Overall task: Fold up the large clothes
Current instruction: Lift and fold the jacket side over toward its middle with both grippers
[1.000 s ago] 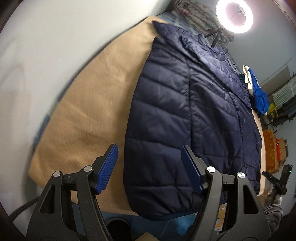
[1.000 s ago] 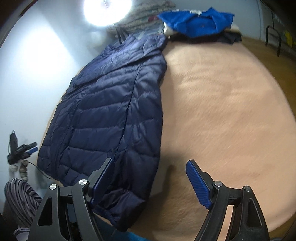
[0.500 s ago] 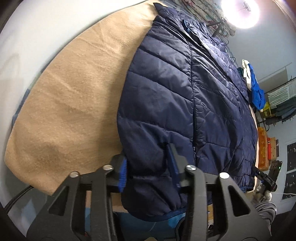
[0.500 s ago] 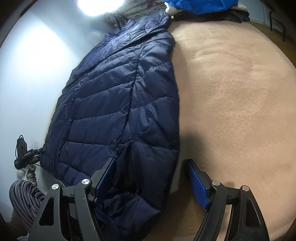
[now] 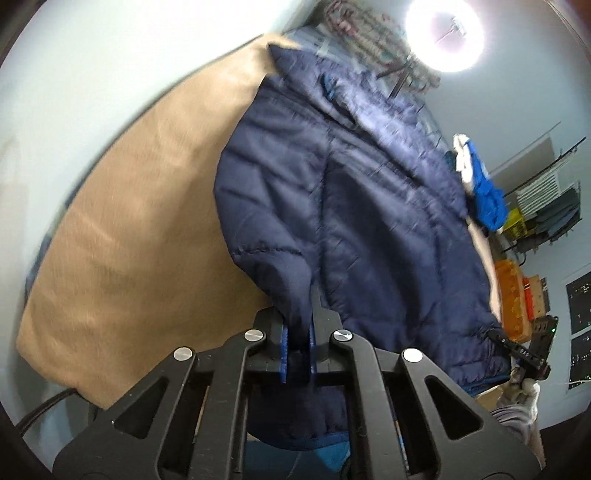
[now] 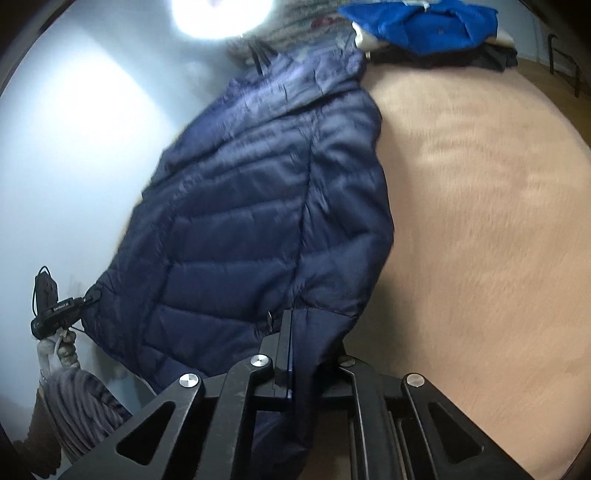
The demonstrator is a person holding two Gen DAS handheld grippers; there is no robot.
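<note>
A navy quilted puffer jacket [image 5: 369, 206] lies lengthwise on a tan blanket-covered surface [image 5: 140, 221], collar at the far end. My left gripper [image 5: 297, 325] is shut on the jacket's near hem corner, and the fabric is lifted and bunched between the pads. In the right wrist view the jacket [image 6: 258, 229] shows again. My right gripper [image 6: 291, 332] is shut on the jacket's other near hem corner, which hangs over the right finger and hides it. The near hem is raised off the tan surface [image 6: 480, 221].
A stack of folded clothes topped by a blue garment [image 6: 421, 26] sits at the far end; it also shows in the left wrist view [image 5: 484, 192]. A bright ring light [image 5: 445, 35] stands behind. The other gripper's handle [image 6: 51, 310] shows at left. Shelves and orange boxes [image 5: 513, 295] stand at right.
Both grippers went from open beside the hem to shut on the jacket's near corners. The hem has lifted off the surface and the fabric now bunches toward me.
</note>
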